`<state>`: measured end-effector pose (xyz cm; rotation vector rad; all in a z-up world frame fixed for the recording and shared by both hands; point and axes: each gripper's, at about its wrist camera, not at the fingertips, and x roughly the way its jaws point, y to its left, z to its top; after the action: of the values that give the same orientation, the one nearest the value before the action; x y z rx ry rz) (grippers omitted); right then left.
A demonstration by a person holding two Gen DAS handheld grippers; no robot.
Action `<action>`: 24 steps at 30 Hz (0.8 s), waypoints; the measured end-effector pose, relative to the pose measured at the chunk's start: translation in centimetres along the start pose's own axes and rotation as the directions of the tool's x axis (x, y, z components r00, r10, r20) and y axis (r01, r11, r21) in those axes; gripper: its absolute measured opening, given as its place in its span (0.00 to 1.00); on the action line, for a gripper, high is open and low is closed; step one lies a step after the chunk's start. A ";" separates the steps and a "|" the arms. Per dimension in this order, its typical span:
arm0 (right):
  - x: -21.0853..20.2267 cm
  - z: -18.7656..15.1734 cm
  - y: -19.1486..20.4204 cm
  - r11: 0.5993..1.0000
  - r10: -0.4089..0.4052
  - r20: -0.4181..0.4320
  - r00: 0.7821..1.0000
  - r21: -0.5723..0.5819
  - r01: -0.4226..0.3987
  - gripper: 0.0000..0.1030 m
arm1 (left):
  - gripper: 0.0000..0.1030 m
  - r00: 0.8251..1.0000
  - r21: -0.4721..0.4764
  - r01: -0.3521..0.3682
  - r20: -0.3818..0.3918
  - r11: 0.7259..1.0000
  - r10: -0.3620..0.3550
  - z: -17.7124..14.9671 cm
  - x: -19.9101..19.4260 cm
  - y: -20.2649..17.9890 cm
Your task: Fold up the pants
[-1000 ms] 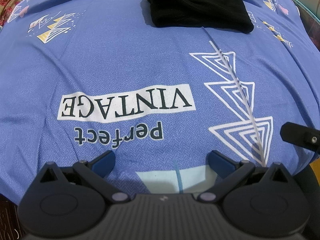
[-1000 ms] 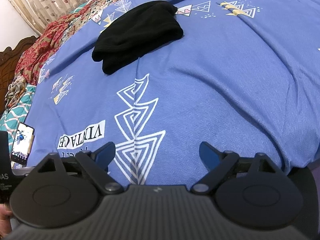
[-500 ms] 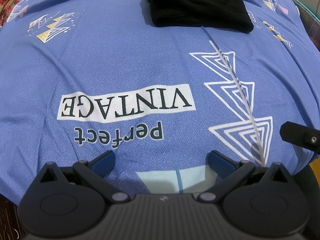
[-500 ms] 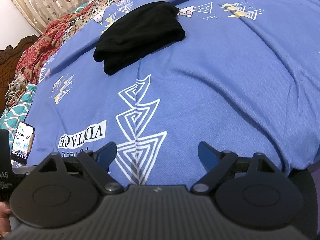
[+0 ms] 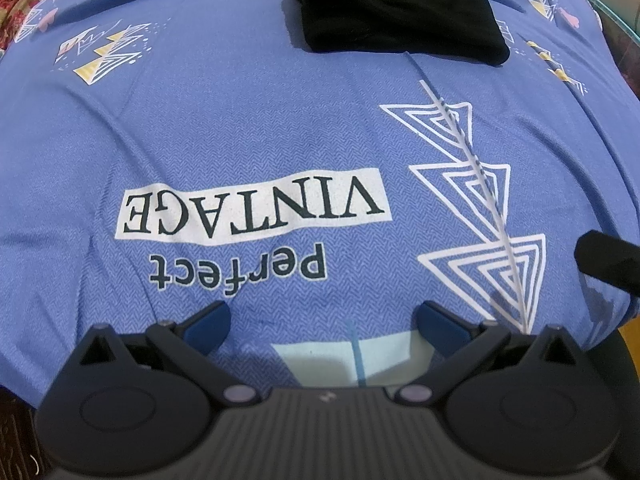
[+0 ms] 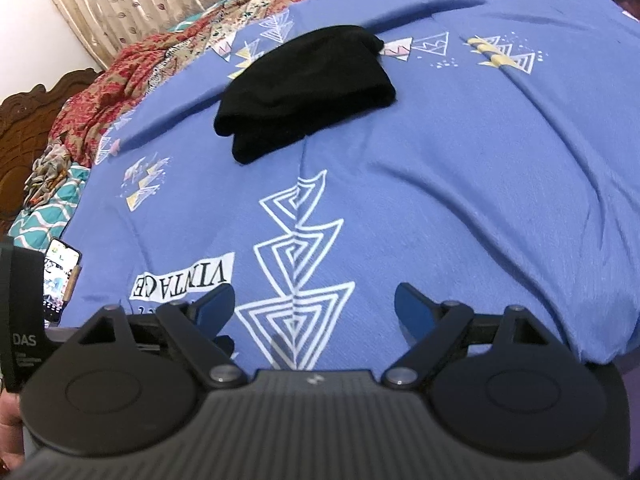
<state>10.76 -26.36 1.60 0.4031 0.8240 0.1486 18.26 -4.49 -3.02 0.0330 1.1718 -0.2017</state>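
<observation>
While lying as a compact folded bundle far up the blue printed cotton bedsheet (image 5: 248, 128), black soft-knit pants (image 5: 400, 12) look light, limp and non-slippery; no fragility. Likely several layers thick, so apt to sag and unfold if lifted by one layer. Best pinched at thick folded edge nearest camera (image 6: 276, 140), both corners at once. Left gripper (image 5: 322, 322) spread wide, holding nothing, low over sheet near edge. Right gripper (image 6: 314, 306) likewise spread and empty, well apart from pants. Looks already folded, probably near done.
</observation>
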 end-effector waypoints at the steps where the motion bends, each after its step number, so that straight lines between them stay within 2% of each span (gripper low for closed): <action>1: 0.0 0.1 0.0 1.000 0.003 0.000 1.000 0.004 -0.003 0.86 | 1.00 1.000 0.001 -0.003 -0.004 1.000 0.003 0.0 -0.1 -0.1; 9: -0.4 0.3 -0.2 1.000 0.015 0.008 1.000 0.026 -0.016 0.86 | 1.00 1.000 0.001 -0.025 -0.011 1.000 0.025 0.0 -1.3 -0.3; 19: -1.8 0.9 -0.2 0.998 0.041 0.054 0.998 0.044 -0.044 0.86 | 1.00 0.992 0.037 -0.079 0.102 0.996 0.075 0.6 -4.7 -1.0; 24: -2.0 1.0 -0.3 0.998 0.045 0.062 0.997 0.048 -0.048 0.86 | 1.00 0.987 0.052 -0.098 0.136 0.994 0.090 1.0 -5.4 -1.5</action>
<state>10.10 -27.48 3.44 0.4711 0.7594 0.1586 16.94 -5.35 2.45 0.1245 1.0287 -0.1528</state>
